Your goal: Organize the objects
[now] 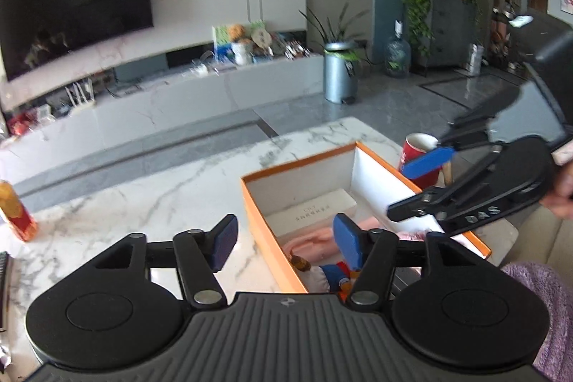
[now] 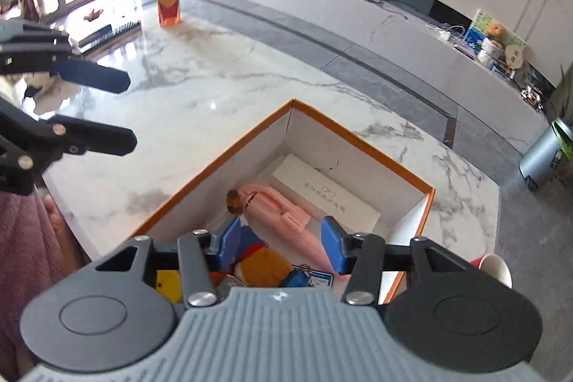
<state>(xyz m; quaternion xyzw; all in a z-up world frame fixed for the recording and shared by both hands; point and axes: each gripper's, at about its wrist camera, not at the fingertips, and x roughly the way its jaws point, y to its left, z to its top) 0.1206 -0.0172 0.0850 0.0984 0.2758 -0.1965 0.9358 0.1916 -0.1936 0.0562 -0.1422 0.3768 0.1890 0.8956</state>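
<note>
both pairs of jaws stand spread apart with nothing between their blue pads. from my left gripper (image 1: 284, 244) i look down at the near wall of the open orange-rimmed cardboard box with white inner walls (image 1: 266, 235), with one pad out over the white marble table (image 1: 143, 195) and the other above the box's inside. my right gripper (image 2: 283, 247) hangs over the near end of the same box (image 2: 352, 134), and in the left wrist view it (image 1: 412, 186) reaches in from the right across the box's far-right wall. inside the box i see a flat white rectangular carton with faint printing (image 2: 326, 190) lying along the far side of the floor, a pale pink plastic case (image 2: 286, 213) lying beside it toward the middle, and a small plush doll with brown hair and blue-and-orange clothing (image 2: 263, 265) at the near end, under my right gripper. a small blue-and-white card (image 2: 320, 278) lies next to the doll, though i cannot make out what is on it. a red paper cup with a white inside (image 1: 420, 154) stands on the table just outside the box's right wall, toward the table's right edge. a clear bottle of orange drink with a red label (image 2: 168, 0) stands well apart from the box near the table's far-left corner. a grey cylindrical bin (image 1: 340, 72) stands on the floor past the table's far edge.
</note>
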